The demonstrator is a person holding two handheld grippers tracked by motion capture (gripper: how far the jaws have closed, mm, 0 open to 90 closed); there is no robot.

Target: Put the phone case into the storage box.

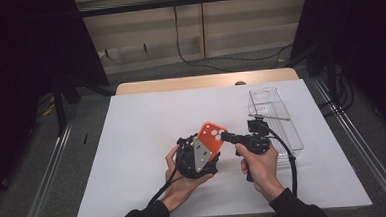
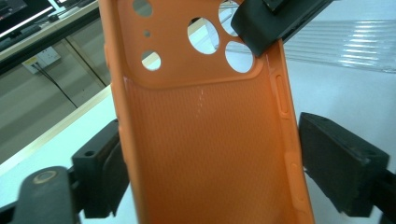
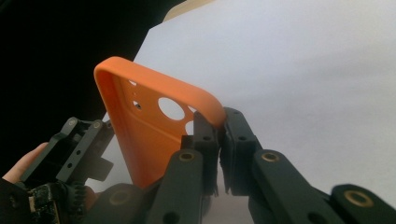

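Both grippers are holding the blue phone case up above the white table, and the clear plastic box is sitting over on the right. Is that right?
Not quite: the phone case is orange, not blue, as the left gripper view shows up close. The rest holds: the left gripper and right gripper both grip it above the white table, with the clear plastic box on the right.

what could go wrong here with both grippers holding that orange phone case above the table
1. The right gripper pinches only the thin rim at one corner of the orange phone case; a pull could make that rim slip free or bend.
2. The left gripper clamps the case across its flexible side walls, so pulling in different directions might twist or warp it.
3. If both grips fail, it would likely drop onto the white table, short of the clear tray.
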